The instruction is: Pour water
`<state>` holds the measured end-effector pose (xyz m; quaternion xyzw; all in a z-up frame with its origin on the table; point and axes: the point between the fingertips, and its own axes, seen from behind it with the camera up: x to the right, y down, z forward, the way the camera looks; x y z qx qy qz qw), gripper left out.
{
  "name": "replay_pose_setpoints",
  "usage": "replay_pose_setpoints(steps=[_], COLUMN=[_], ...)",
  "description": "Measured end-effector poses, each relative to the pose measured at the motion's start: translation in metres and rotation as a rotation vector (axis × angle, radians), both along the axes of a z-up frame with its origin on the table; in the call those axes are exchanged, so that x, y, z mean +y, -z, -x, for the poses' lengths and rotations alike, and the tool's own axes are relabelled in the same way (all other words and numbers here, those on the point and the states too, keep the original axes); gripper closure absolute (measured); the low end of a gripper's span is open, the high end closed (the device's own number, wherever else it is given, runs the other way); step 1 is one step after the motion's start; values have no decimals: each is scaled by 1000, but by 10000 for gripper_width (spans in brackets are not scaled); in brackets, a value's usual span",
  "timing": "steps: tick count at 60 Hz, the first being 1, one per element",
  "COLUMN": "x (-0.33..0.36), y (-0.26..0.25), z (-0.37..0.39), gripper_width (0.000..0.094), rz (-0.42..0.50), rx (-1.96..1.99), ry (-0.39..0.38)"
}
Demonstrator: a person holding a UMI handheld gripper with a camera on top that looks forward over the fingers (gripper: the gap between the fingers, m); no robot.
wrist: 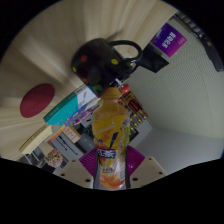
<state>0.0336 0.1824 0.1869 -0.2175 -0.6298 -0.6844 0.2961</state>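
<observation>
View along the claw (pixel 110 172), whose two fingers (pixel 72 168) enter from below, one at each side of a bottle (pixel 108 135). The bottle stands between the fingers, filled with an orange-yellow liquid and wrapped low down in a label printed in orange, white and dark blue. Its lower body sits at the level of the fingertips and its neck extends forward, away from the camera, toward a black kettle (pixel 100 62). Both fingers lie hard against the bottle's sides with no gap visible at either one, so the claw is pinching the bottle. Whether the bottle's base rests on anything cannot be told, as it is hidden between the fingers.

Beyond the bottle's top, the kettle sits on the pale surface (pixel 185 95); it is dark and rounded, with a looped handle toward the right and small red marks on its body. To the left of the kettle, a flat red disc (pixel 38 98) lies on the surface, apart from the kettle. Farther off and to the right, a purple box (pixel 169 40) with white lettering lies on the same surface. Beside the bottle, on the left, coloured printed packages (pixel 65 125) are crowded together; their contents cannot be read.
</observation>
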Motion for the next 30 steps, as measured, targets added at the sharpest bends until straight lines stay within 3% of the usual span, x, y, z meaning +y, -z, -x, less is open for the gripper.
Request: replay_pose_setpoints(steps=[18, 27, 30], x=[0, -17, -3], y=[-19, -37, -30], z=[-2, -32, -40], gripper_width=[583, 580, 582], rz=[-19, -59, 20], rx=[114, 880, 1252], ry=[-34, -50, -37])
